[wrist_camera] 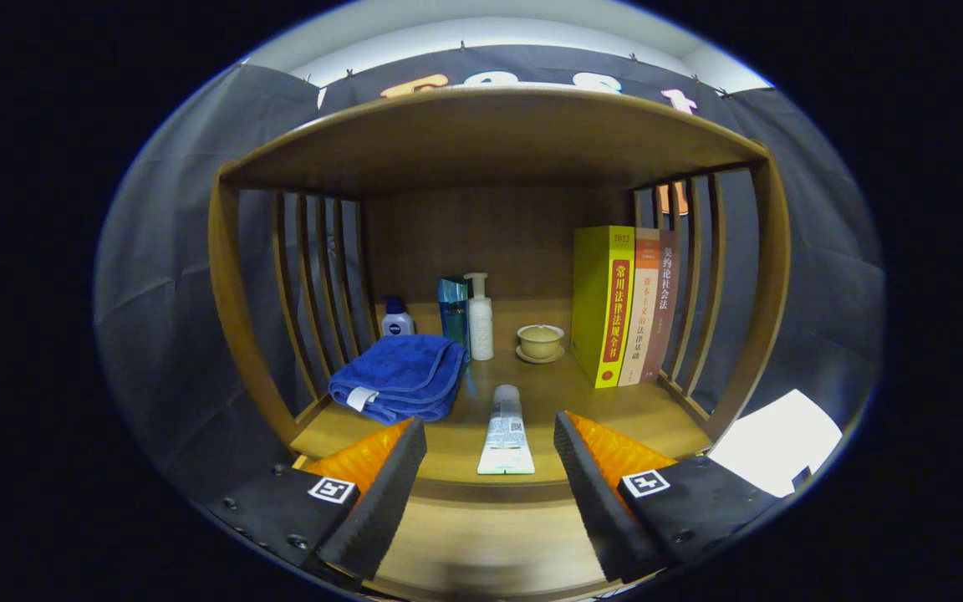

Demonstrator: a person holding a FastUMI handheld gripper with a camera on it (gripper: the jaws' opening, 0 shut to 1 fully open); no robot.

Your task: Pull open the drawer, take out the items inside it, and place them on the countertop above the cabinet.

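My gripper (490, 431) is open, its fingers spread wide with nothing held. Between and just beyond the fingertips lies a pale tube (506, 432) flat on the wooden countertop (615, 410), its cap end pointing away from me. Neither finger touches the tube. A folded blue towel (400, 376) rests on the countertop ahead of the left finger. A strip of wood (490, 535) runs under the fingers, below the countertop's front edge; I cannot tell whether it is the drawer.
At the back of the shelf stand a small blue-capped bottle (396, 320), a teal bottle (453, 311) and a white pump bottle (480, 316). A lidded cup on a saucer (540, 342) sits beside three upright books (624, 305). Slatted sides and a wooden top enclose the space.
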